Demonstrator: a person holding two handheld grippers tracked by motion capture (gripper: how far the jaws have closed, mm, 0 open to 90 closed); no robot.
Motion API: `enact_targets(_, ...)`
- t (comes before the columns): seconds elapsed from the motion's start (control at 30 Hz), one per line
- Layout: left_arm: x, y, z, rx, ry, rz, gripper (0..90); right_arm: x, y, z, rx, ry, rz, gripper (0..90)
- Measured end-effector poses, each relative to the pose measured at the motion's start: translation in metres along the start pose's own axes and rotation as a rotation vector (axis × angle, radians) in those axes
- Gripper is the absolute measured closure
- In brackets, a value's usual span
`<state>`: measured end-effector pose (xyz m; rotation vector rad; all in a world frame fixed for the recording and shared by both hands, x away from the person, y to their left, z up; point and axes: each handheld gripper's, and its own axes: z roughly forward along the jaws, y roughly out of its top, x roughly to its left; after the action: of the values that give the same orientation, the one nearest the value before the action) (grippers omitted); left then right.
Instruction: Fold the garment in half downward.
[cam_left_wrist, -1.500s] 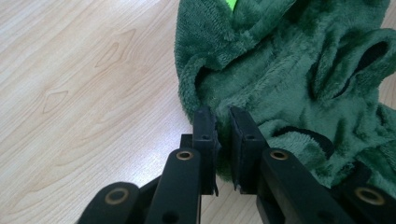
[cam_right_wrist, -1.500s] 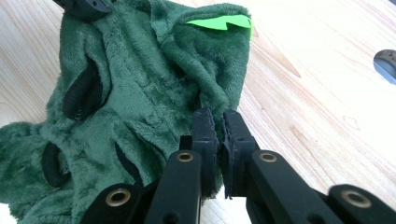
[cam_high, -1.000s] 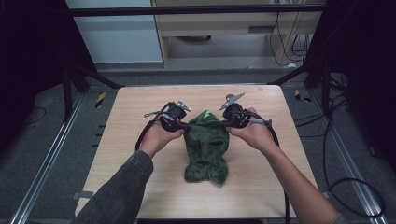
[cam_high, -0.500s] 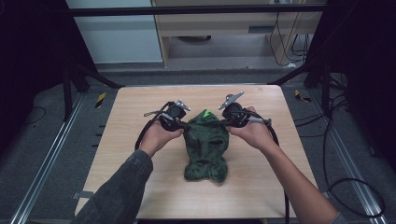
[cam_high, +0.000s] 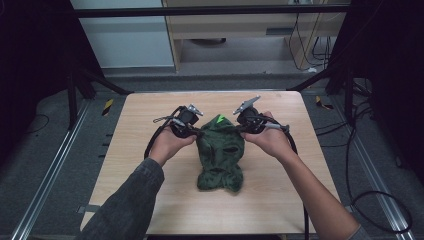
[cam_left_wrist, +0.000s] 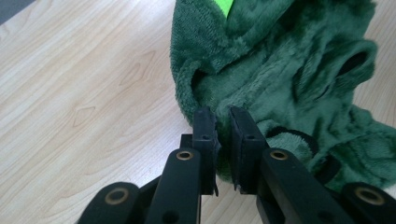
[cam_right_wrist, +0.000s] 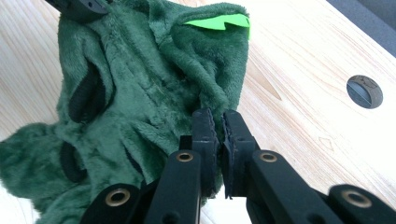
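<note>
Green garment (cam_high: 220, 157) lay mid-table (cam_high: 150, 125); L gripper (cam_high: 196, 131) & R gripper (cam_high: 239, 129) each pinched a far-end edge, jaws nearly closed on fleece; best to lift both evenly, w/ equal tension.

A dark green plush garment (cam_high: 220, 156) with a bright green patch (cam_high: 219, 120) near its top edge is seen lying crumpled at the middle of the tabletop (cam_high: 135, 125); black-lined openings are seen in its fuzzy fabric.
</note>
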<state>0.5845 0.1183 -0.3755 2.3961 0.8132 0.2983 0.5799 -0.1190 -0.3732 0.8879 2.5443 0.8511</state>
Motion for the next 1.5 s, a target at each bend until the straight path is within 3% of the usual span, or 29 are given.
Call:
enact_targets(0.47,0.006,0.009,-0.005,-0.010,0.029,-0.003,81.5,-0.005,0.012,-0.003,-0.016,-0.022,-0.007,85.2)
enact_targets(0.73,0.003,0.003,-0.003,-0.013,0.047,0.009,81.5,-0.001,0.010,-0.001,-0.025,-0.039,-0.027,85.2)
enact_targets(1.2,-0.011,-0.017,-0.003,-0.033,0.033,0.033,81.3,0.019,-0.016,-0.003,-0.060,-0.014,-0.050,85.2)
enact_targets(1.5,-0.018,-0.024,0.000,-0.027,0.019,0.048,81.3,0.023,-0.024,0.000,-0.052,-0.007,-0.051,85.1)
